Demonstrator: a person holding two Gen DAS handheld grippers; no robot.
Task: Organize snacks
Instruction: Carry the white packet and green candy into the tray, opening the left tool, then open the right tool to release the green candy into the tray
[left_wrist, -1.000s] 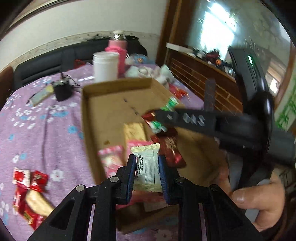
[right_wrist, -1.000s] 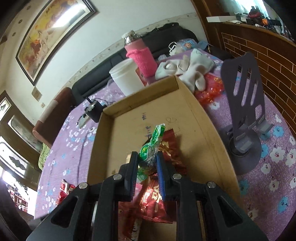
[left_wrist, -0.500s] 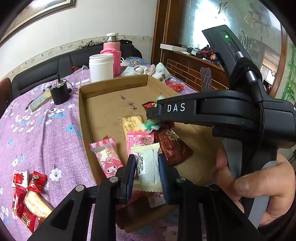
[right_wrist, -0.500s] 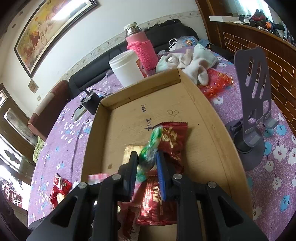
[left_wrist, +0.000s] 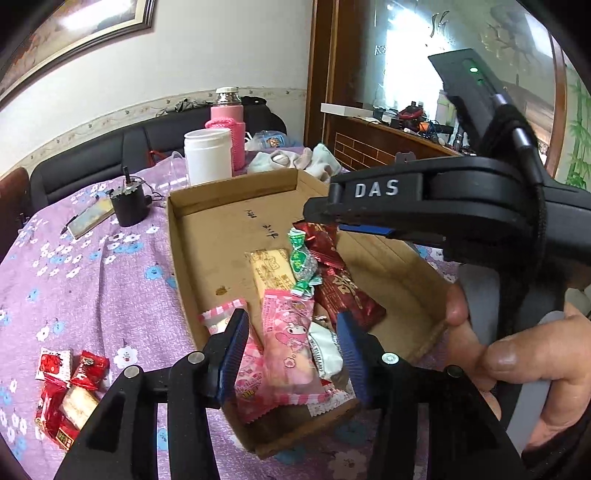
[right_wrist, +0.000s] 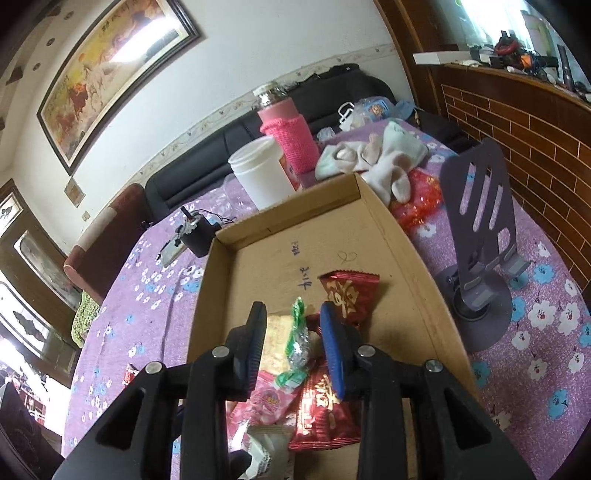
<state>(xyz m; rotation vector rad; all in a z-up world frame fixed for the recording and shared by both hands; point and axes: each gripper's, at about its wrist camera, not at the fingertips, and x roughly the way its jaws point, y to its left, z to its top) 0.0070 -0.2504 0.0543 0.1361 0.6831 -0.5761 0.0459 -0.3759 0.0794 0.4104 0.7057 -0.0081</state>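
Dropping snacks into the cardboard box (left_wrist: 192, 258) is the step in hand: both grippers are spread wide over it and nothing is held. The left gripper (left_wrist: 291, 343) hangs above the white packet (left_wrist: 325, 350) and pink packets (left_wrist: 288, 339) at the box's near end; the right gripper (right_wrist: 293, 345) stands above the green candy (right_wrist: 297, 343), which lies on the red packets (right_wrist: 347, 295). Half a second earlier both were clamped, left on the white packet, right on the green candy; both are now released. Next, the loose snacks (left_wrist: 66, 391) left on the tabletop (left_wrist: 92, 277), outside the box, probably need fetching by the left gripper.
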